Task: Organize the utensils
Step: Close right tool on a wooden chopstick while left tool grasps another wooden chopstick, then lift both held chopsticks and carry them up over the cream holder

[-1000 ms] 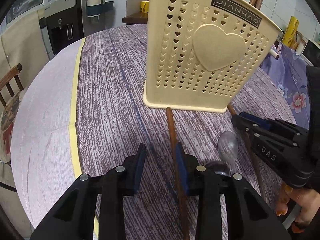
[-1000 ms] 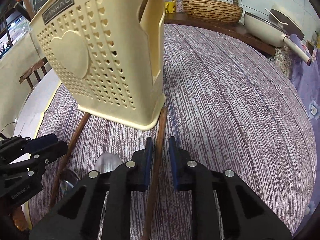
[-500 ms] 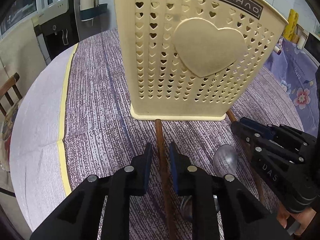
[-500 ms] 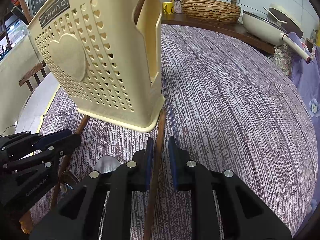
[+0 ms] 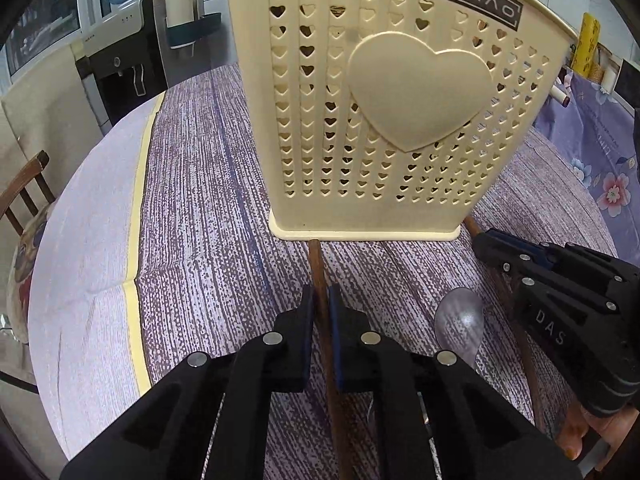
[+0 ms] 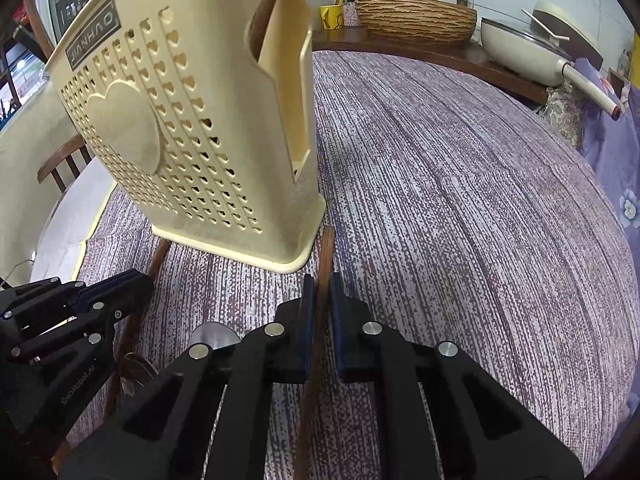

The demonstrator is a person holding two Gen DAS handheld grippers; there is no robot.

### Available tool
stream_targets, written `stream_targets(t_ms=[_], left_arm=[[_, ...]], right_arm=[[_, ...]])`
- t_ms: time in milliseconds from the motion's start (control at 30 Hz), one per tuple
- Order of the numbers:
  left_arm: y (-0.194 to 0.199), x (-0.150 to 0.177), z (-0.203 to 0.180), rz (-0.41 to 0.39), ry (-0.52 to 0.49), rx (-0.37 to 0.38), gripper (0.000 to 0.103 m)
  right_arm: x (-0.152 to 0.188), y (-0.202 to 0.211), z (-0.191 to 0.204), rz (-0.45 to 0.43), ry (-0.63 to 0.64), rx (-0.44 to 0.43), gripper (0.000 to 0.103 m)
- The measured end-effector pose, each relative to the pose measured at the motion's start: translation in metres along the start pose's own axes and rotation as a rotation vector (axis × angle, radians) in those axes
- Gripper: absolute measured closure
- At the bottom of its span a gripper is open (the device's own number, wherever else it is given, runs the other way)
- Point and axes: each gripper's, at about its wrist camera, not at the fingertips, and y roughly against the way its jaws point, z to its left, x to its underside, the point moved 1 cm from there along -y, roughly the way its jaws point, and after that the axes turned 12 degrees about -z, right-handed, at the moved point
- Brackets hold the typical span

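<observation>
Two grippers each pinch a wooden chopstick lying on the table, in front of a cream utensil holder.

Left wrist view: the left gripper (image 5: 321, 312) clamps one chopstick (image 5: 316, 260), its tip at the utensil holder (image 5: 360, 208); a spoon (image 5: 460, 322) lies beside it.
Right wrist view: the right gripper (image 6: 321, 304) clamps the other chopstick (image 6: 326, 252) (grasping step, I judge); next comes lifting both into the holder's open top.

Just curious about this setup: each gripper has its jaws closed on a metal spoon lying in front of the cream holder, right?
Not quite. Each gripper's jaws are closed on a brown wooden chopstick, not a spoon: the left gripper on one chopstick, the right gripper on the other chopstick. The spoon lies untouched between them, before the cream holder.
</observation>
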Motion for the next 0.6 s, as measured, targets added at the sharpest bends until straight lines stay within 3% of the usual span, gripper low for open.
stream_targets(t_ms=[300,600], left_arm=[[0.002,-0.002,0.007,-0.004,0.039,0.029,0.095],[0.038,-0.012,0.015,-0.087,0.075,0.063,0.095]], right_arm=[[-0.001,0.004,-0.011,-0.018,-0.062,-0.052,0.094],[-0.009,0.047,-0.015,-0.102,-0.096,-0.114,0.095]])
